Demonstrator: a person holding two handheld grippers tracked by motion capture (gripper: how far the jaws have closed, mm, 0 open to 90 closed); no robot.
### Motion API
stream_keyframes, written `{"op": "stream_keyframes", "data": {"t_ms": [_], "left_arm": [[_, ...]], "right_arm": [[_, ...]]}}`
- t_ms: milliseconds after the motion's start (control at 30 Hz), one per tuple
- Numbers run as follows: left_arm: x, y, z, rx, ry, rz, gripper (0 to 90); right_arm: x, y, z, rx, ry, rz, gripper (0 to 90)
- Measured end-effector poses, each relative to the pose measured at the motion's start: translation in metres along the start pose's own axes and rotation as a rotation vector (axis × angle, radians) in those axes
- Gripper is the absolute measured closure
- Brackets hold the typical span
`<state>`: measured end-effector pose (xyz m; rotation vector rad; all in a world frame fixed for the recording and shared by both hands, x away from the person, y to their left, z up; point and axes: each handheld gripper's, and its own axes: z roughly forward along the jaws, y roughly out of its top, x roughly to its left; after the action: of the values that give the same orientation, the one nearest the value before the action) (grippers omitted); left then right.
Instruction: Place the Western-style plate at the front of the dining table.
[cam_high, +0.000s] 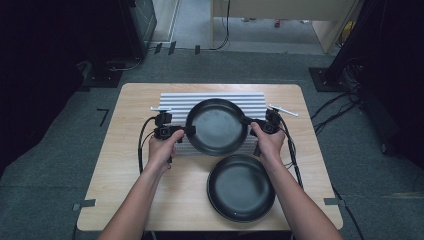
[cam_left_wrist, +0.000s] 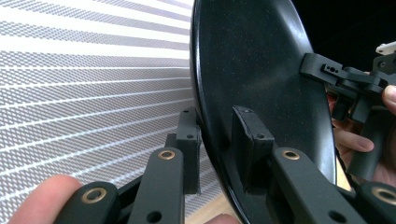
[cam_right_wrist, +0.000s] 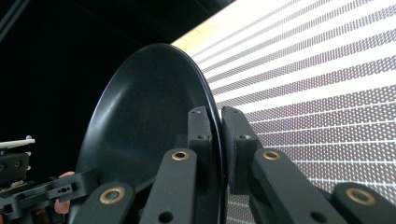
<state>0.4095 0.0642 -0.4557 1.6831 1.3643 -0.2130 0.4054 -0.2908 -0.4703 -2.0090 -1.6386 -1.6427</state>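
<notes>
Jaws of both grippers clamp the upper plate (cam_high: 217, 126); high view adds a second plate (cam_high: 241, 187).

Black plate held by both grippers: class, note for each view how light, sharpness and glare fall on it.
High view: the black plate is sharp, with a soft grey sheen; the room beyond the table is dark. Left gripper view: left gripper crisp, the thumb at the lower left blurred, the ribbed mat bright. Right gripper view: a pale gleam on the plate, right gripper sharp, the mat nearly washed out.
</notes>
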Motion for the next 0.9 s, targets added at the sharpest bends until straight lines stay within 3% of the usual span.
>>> {"op": "stream_keyframes", "data": {"t_ms": [200, 400, 633, 900], "left_arm": [[0.023, 0.009, 0.02, 0.033, 0.029, -0.048, 73.0], [0.032, 0.014, 0.033, 0.05, 0.059, -0.076, 72.3], [0.047, 0.025, 0.044, 0.057, 0.075, -0.126, 71.6], [0.055, 0.034, 0.051, 0.068, 0.113, -0.149, 71.0]], "right_arm": [[-0.011, 0.0, 0.021, 0.025, -0.033, 0.043, 83.4], [-0.026, -0.001, 0.038, 0.034, -0.068, 0.088, 83.0], [-0.023, 0.006, 0.052, 0.045, -0.107, 0.083, 83.0], [-0.026, 0.007, 0.068, 0.031, -0.146, 0.11, 82.4]]}}
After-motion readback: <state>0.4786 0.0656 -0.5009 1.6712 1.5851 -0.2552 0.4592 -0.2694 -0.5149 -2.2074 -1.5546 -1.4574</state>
